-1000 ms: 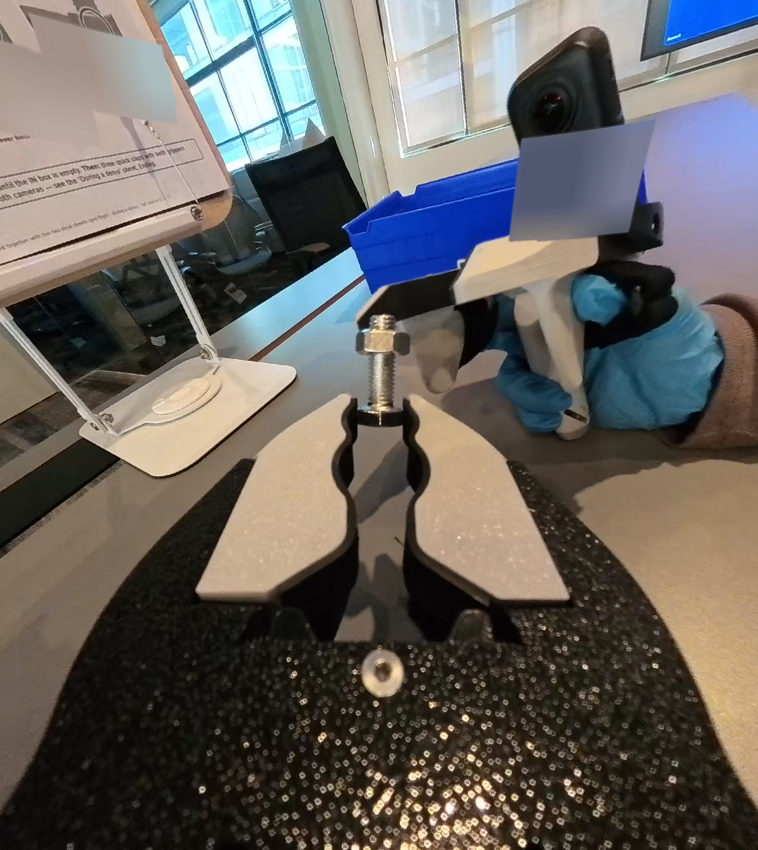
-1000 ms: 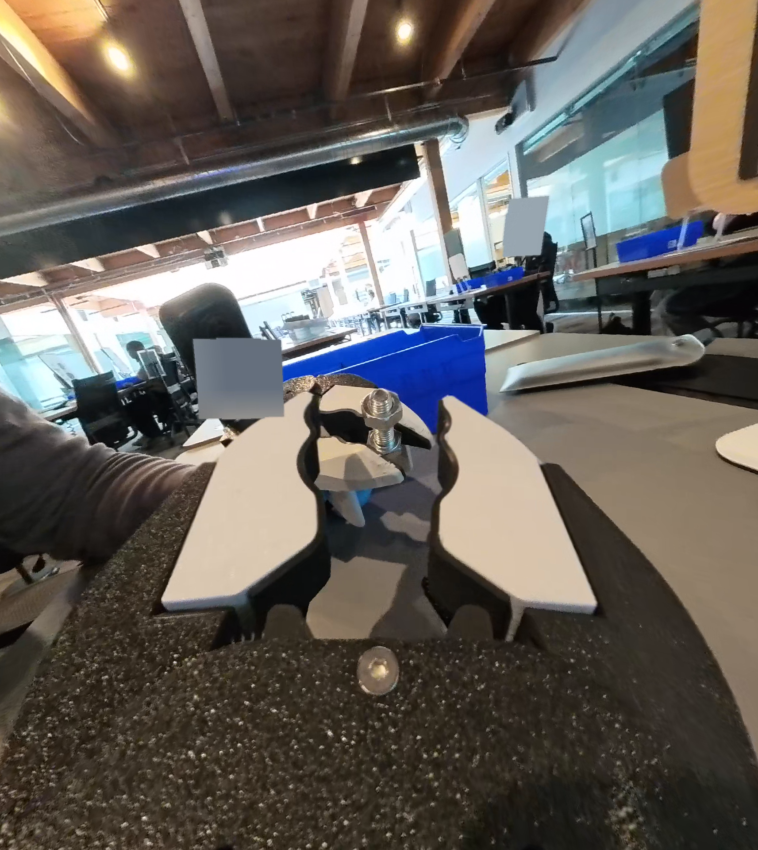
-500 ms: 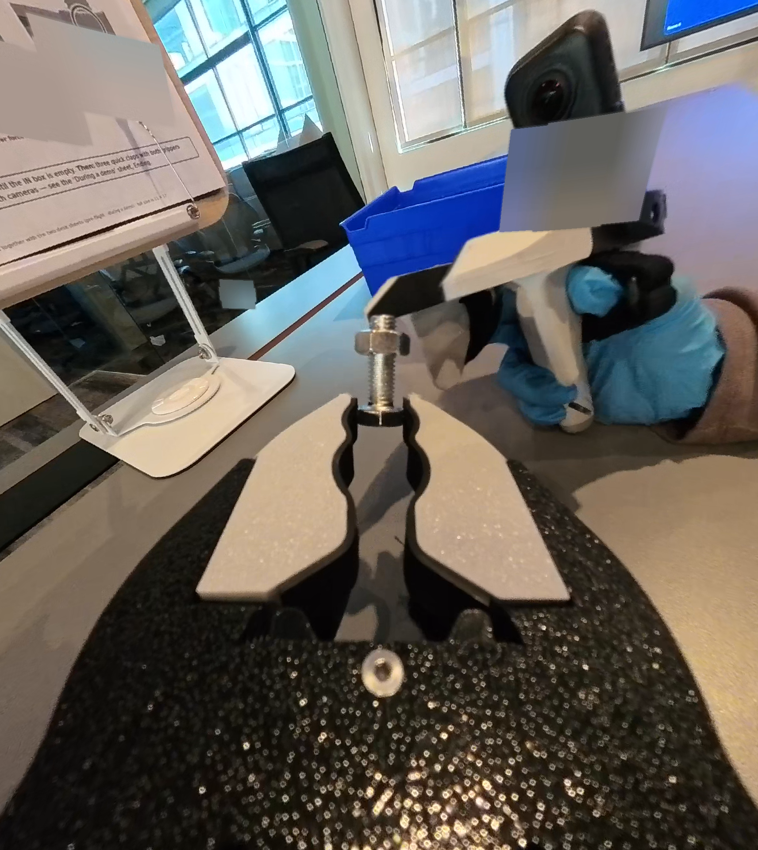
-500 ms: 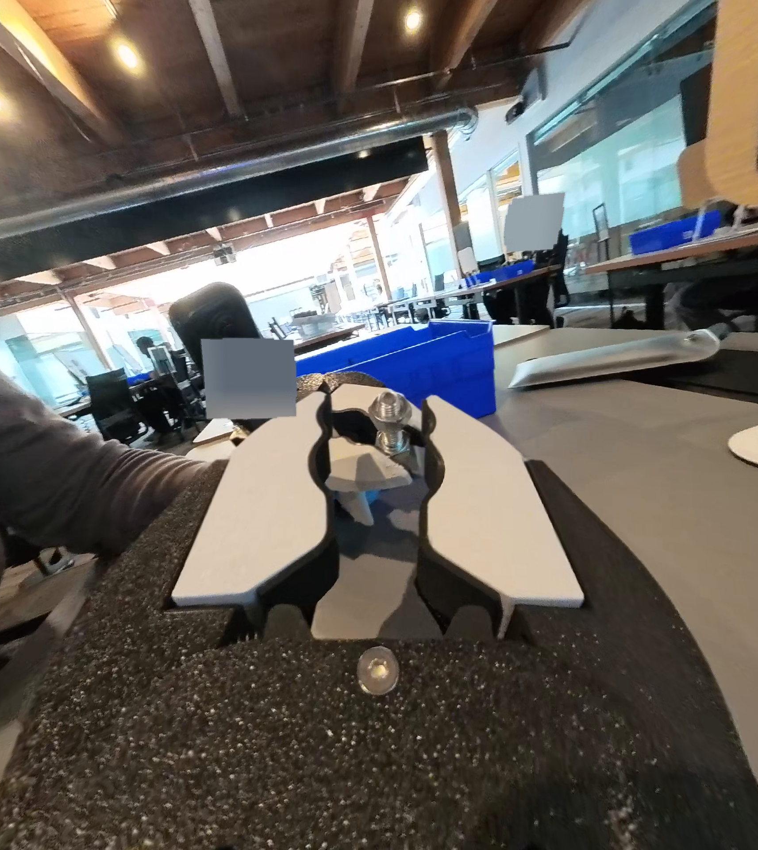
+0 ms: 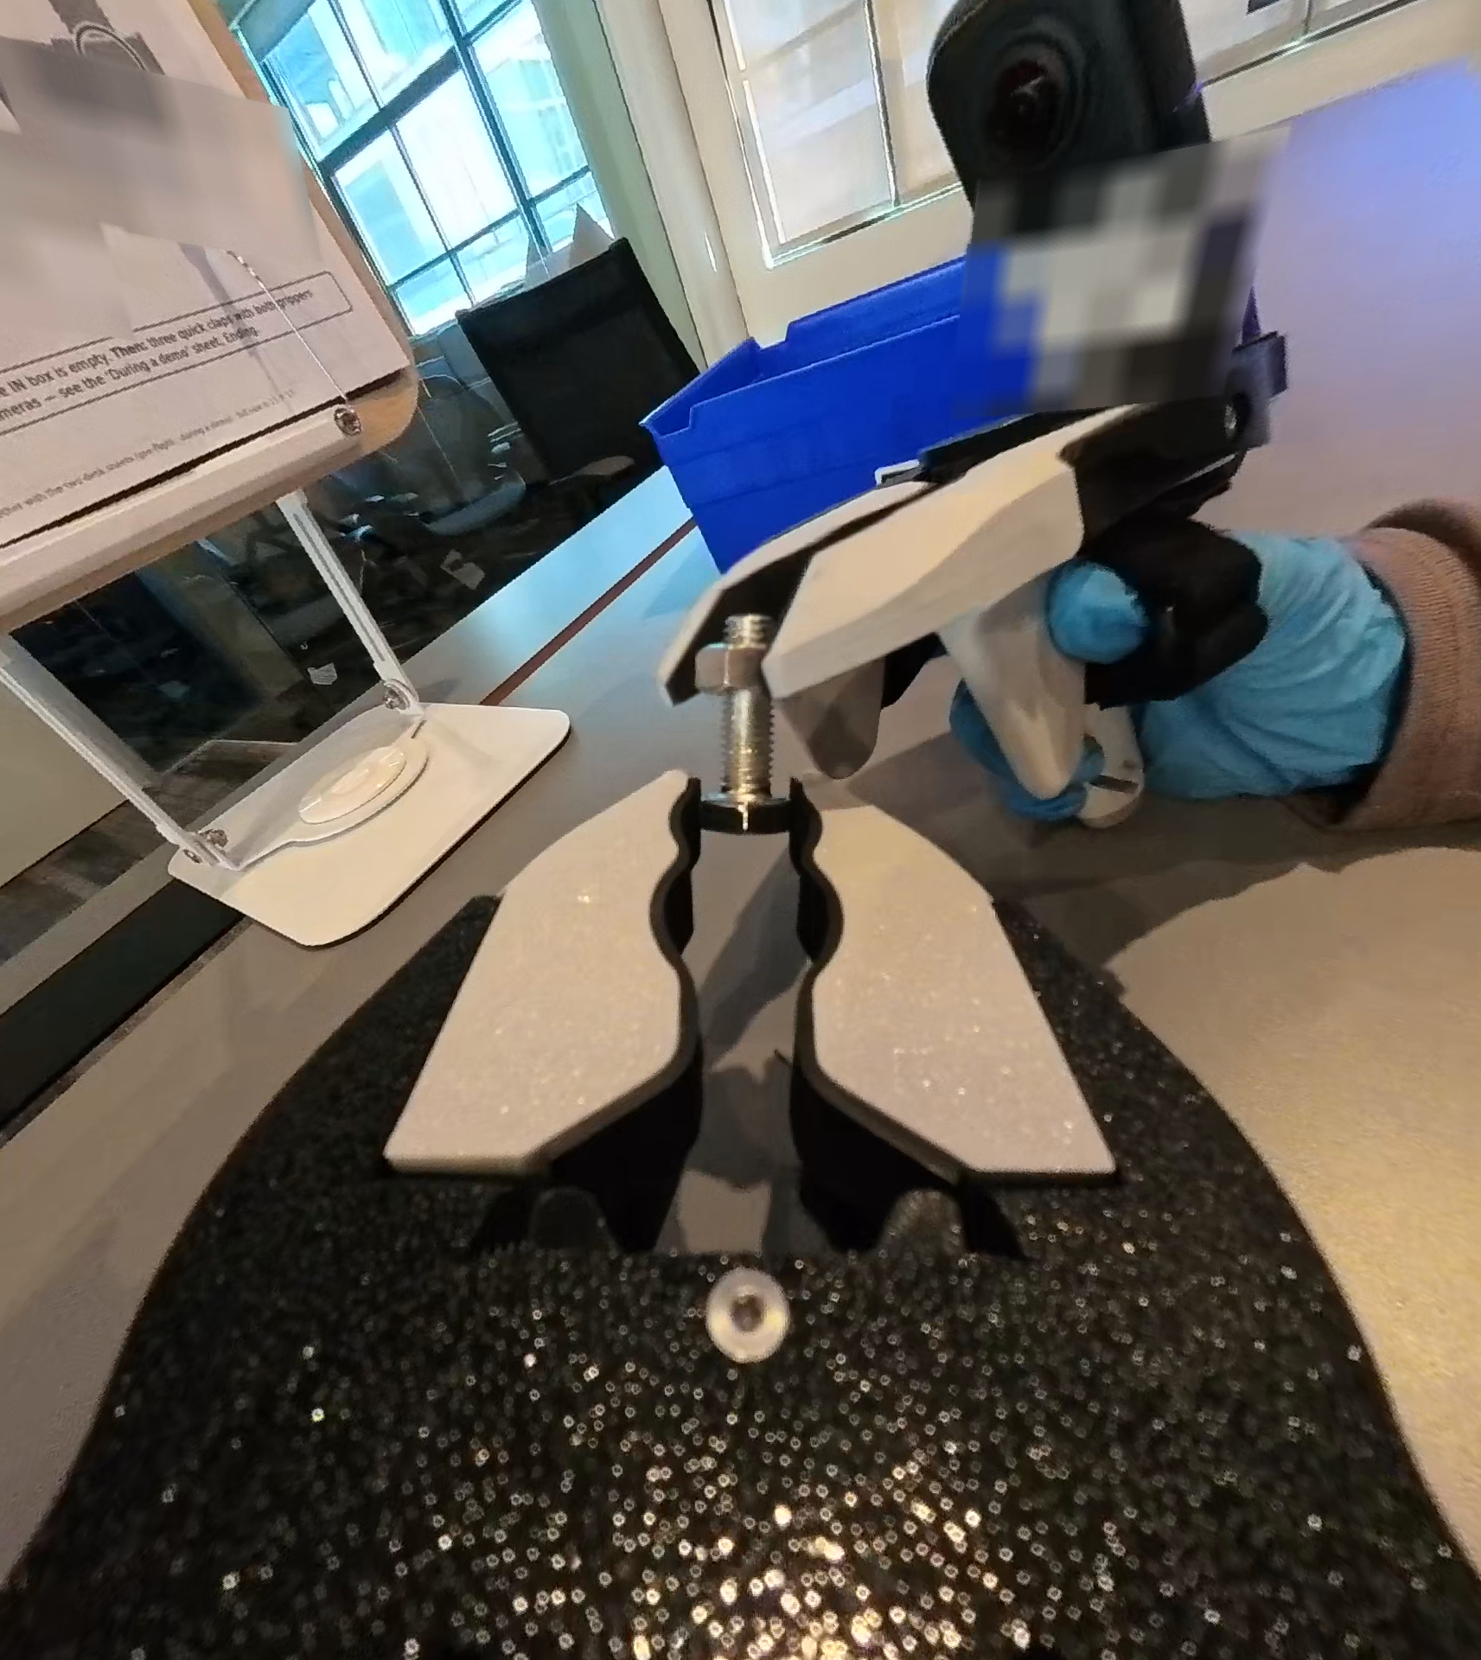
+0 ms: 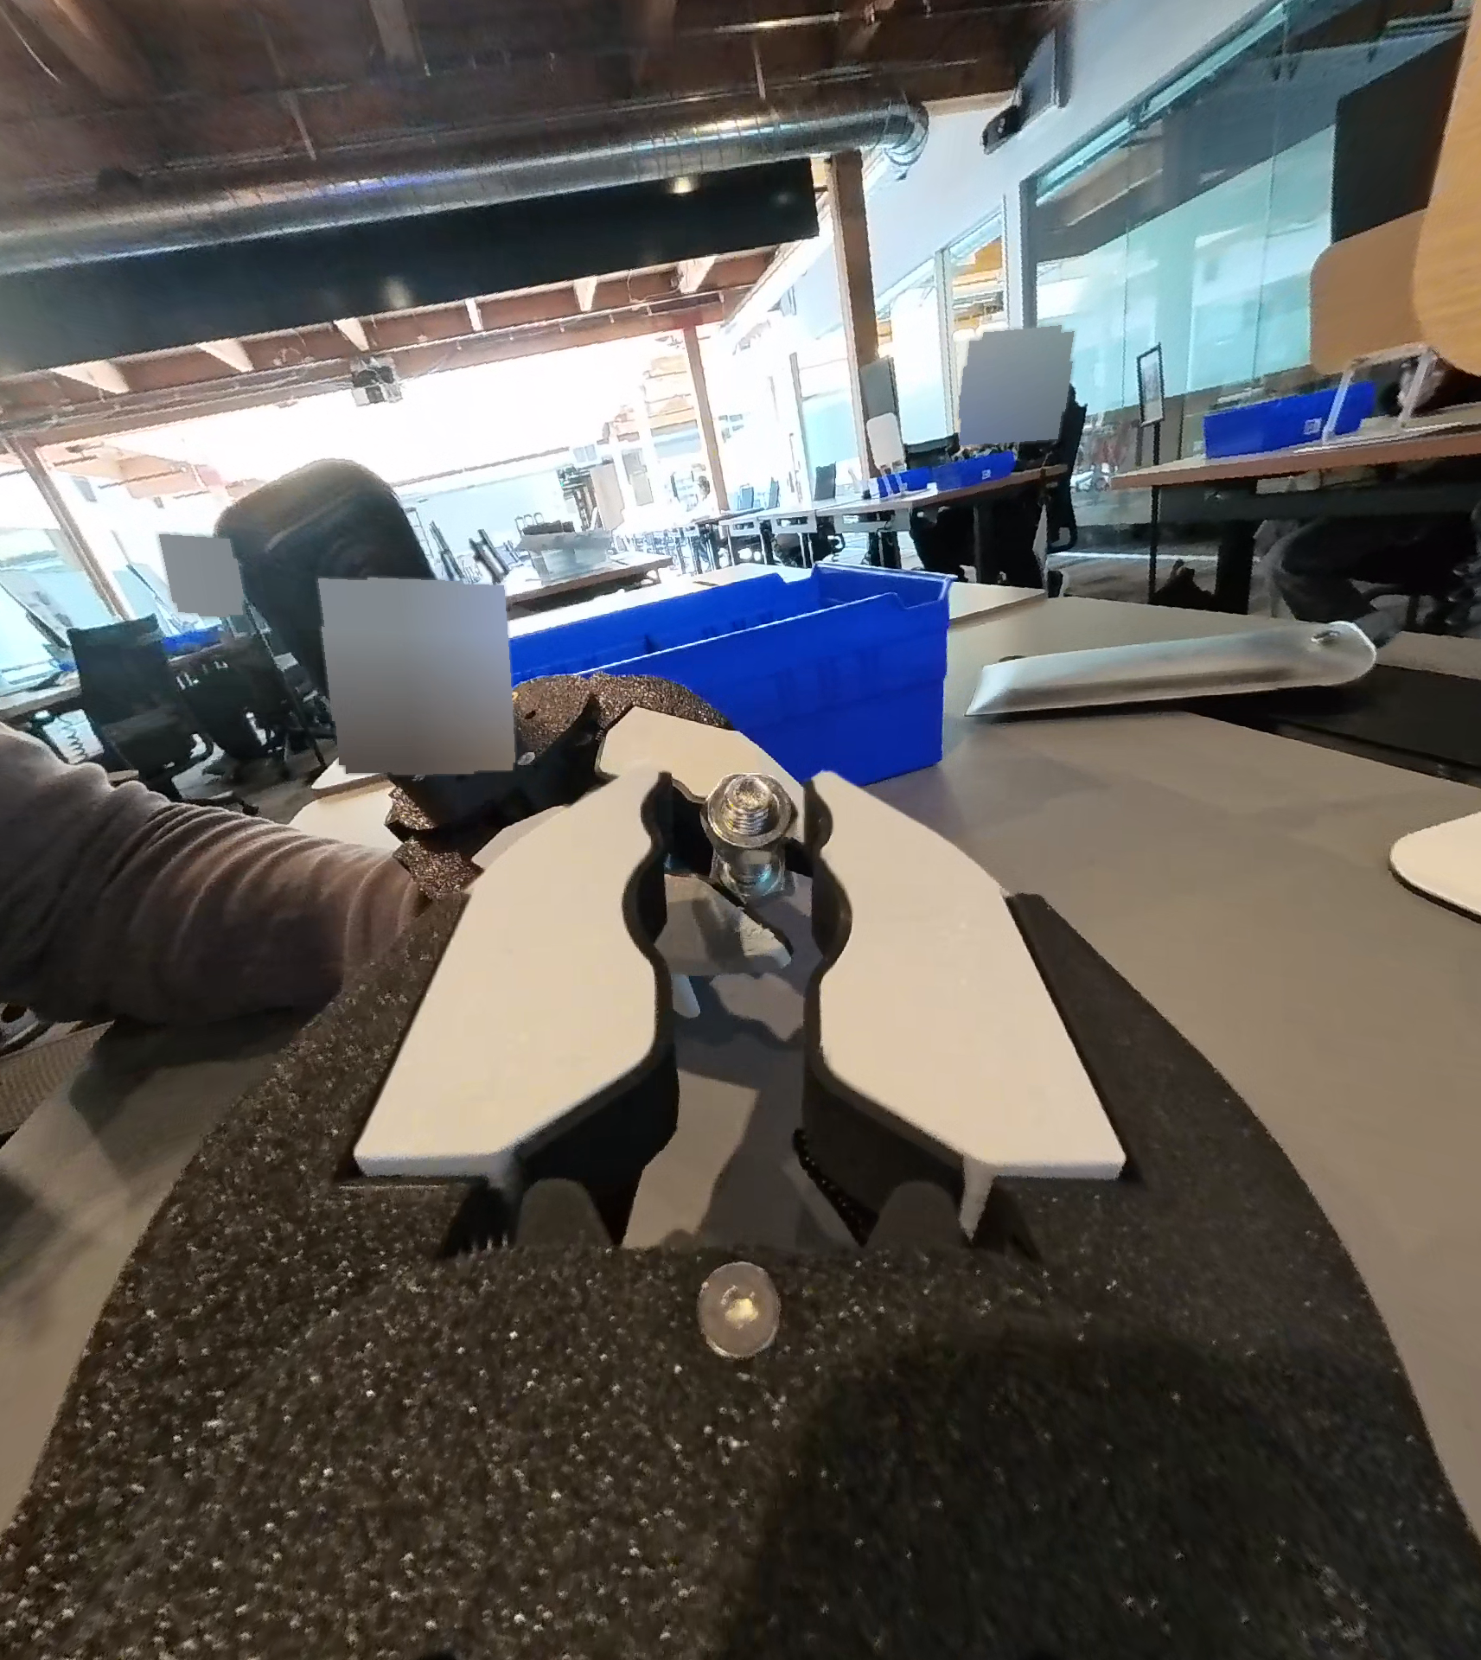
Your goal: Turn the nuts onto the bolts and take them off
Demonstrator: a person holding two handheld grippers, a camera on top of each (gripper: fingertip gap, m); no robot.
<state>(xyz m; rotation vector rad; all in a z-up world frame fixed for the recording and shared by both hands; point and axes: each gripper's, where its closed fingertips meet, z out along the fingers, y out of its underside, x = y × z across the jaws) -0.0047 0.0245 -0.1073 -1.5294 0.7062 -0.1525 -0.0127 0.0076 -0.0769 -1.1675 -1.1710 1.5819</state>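
Left gripper point(image 5: 744, 813) is nearly closed, its fingertips pinching the head of the bolt point(image 5: 745, 737) and holding it upright just above the grey table point(image 5: 1257, 1033). Threaded shaft points up. The nut point(image 5: 726, 669) sits near the top of the shaft, a few threads showing above it.

Right gripper point(image 5: 723, 660) comes in from the right side, tilted down, held by a hand in a blue glove point(image 5: 1275, 683). Its two white fingers point(image 5: 925, 575) straddle the nut, one on each side. In the right wrist view the same gripper point(image 6: 736, 808) has the nut point(image 6: 741, 808) between its tips with narrow gaps visible at both sides, so actual contact cannot be told; fingers are partly closed around it. Bolt point(image 6: 744, 867) runs down from there to the left gripper's tips below.

Blue bin point(image 5: 817, 449) stands on the table behind the bolt, well apart. White document stand point(image 5: 359, 808) with a printed sheet is to the left. A flat metal piece point(image 6: 1168, 669) lies on the far table edge in the right wrist view. A grey sleeve point(image 6: 90, 907) crosses on the left.
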